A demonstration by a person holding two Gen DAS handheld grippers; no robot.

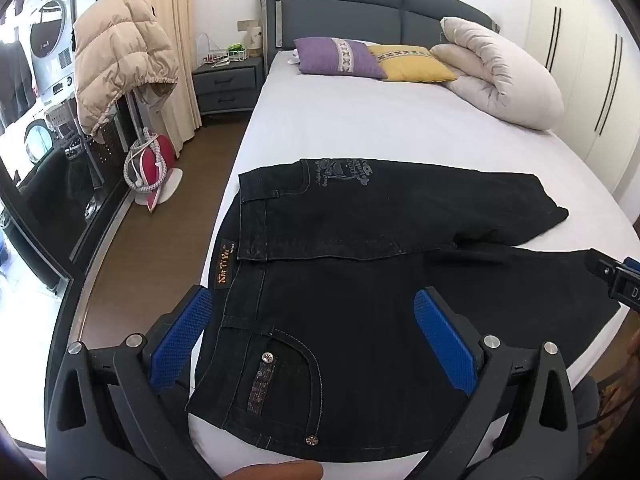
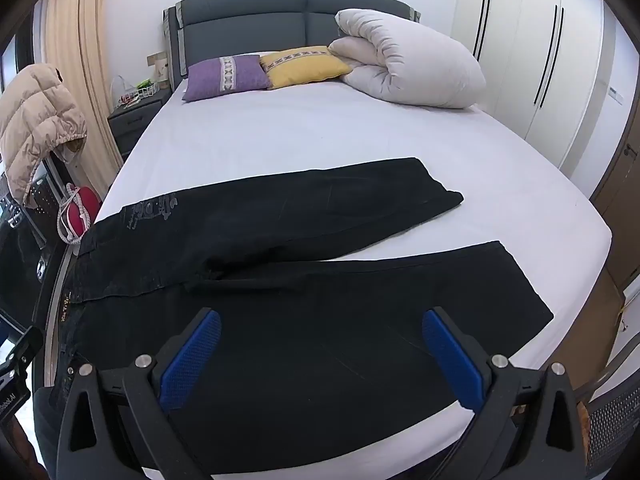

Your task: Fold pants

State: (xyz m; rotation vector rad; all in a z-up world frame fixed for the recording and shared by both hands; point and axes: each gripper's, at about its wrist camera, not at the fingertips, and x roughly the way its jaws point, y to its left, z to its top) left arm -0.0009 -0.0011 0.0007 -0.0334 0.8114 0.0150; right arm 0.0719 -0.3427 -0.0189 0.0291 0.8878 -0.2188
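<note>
While both tools hang over the near edge of the bed, the black denim pants [image 1: 360, 280] lie flat on the white bed sheet [image 1: 380, 128], waistband toward the left side of the mattress and the two legs running off to the right, splayed apart with a wedge of sheet between them. The left tool [image 1: 316, 340], with blue textured pads, stands spread wide above the waist and the studded hip pocket, gripping nothing. The right tool [image 2: 322, 354] is likewise spread wide above the nearer leg, and no cloth sits between its pads. At the head of the bed rest a purple cushion [image 1: 338, 58], a yellow cushion [image 1: 412, 64] and a rolled cream duvet [image 1: 504, 76]. A beige puffer jacket [image 1: 120, 56] hangs beside the bed at the left.
</note>
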